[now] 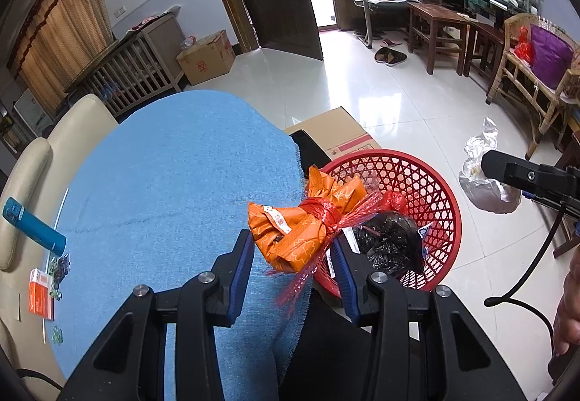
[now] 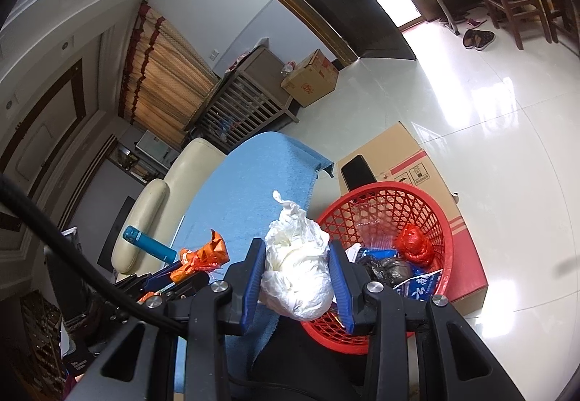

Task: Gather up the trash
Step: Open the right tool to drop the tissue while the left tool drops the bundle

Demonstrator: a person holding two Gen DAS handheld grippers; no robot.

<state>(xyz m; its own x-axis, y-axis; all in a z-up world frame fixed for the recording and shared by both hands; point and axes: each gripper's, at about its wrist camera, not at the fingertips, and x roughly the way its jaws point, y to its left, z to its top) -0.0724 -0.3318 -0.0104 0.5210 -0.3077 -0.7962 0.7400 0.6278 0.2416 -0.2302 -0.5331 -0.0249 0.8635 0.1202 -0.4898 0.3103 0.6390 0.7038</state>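
Left wrist view. The left tongs [image 1: 295, 250] pinch an orange packet [image 1: 290, 229] tied round its middle with red plastic film; the packet hangs over the edge of the bench, which is covered by a blue cloth [image 1: 174, 183], and its far end reaches above the rim of the red basket [image 1: 440, 191]. The basket stands on the floor just beside the bench and already contains a black bag [image 1: 389, 241] and a knotted red bag [image 1: 395, 200]. A cardboard box [image 1: 337, 131] lies behind the basket. At the left edge of the bench lie a blue bottle [image 1: 34, 225] and a small orange box [image 1: 40, 294]. On the floor, well apart from the basket, sits a crumpled silver-white bag [image 1: 484, 176]. The tip of the right tongs enters from the right edge.

Right wrist view. The right tongs [image 2: 297, 274] are pressed against a knotted white plastic bag [image 2: 295, 270] — both blue pads touch its sides. The bag is held above the bench edge, just beside the basket [image 2: 447, 238] rim. The left tongs [image 2: 181, 274] show at lower left, with the orange packet [image 2: 206, 254] in their grip.
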